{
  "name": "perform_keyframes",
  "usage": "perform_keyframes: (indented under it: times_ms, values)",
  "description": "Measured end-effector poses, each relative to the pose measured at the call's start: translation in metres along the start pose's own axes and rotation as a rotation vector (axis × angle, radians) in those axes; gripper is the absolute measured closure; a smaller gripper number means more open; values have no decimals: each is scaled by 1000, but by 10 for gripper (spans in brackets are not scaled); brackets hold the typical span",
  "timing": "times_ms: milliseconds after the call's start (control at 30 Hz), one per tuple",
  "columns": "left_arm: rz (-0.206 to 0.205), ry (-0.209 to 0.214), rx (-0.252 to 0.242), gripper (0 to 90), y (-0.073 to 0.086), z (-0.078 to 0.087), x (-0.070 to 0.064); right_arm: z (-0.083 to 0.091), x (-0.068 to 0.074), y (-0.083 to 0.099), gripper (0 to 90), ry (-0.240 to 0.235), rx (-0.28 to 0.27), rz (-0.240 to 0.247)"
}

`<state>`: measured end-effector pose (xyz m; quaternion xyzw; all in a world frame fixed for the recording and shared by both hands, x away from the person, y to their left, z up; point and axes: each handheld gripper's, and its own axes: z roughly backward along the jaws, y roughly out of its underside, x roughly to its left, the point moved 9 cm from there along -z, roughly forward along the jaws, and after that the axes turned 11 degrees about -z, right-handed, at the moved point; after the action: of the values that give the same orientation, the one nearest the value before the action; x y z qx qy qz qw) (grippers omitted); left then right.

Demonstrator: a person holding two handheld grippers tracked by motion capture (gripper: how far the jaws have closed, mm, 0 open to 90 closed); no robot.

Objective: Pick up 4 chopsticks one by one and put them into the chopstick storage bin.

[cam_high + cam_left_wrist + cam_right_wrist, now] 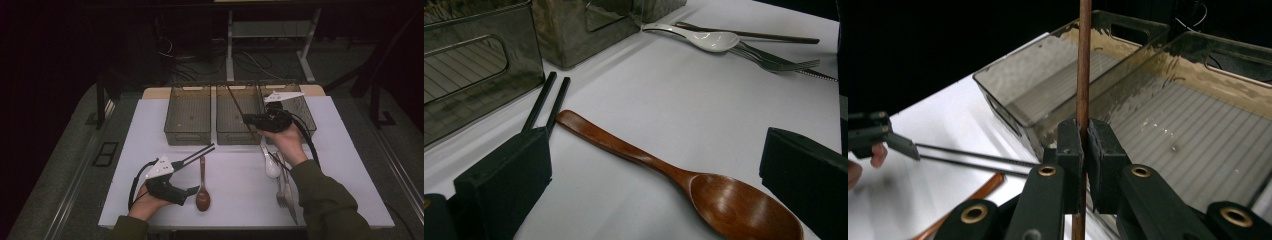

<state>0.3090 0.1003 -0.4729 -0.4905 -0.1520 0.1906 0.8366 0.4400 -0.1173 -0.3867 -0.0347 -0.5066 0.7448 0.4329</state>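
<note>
The white surface (235,190) lies open between the cutlery groups. Over the middle bin (238,116), the right gripper (248,120) clamps a brown chopstick (1082,65), its ends cut off. The left gripper (192,189), jaws wide, straddles the wooden spoon (684,185) beside black chopsticks (546,102).

L tool (189,192) jaws wide apart, R tool (1083,145) clamped tight

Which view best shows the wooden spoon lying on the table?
The left gripper view: the wooden spoon lies close, handle to bowl, between the open tongs. The high view shows it small beside the left gripper. The right gripper view catches just its handle end.
</note>
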Motion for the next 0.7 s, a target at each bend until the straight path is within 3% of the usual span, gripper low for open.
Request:
perform_keyframes:
  times_ms: [700]
  values:
    - [5,4,-7,0,-1,2,1,-48,20,-35,842,16,-31,-12]
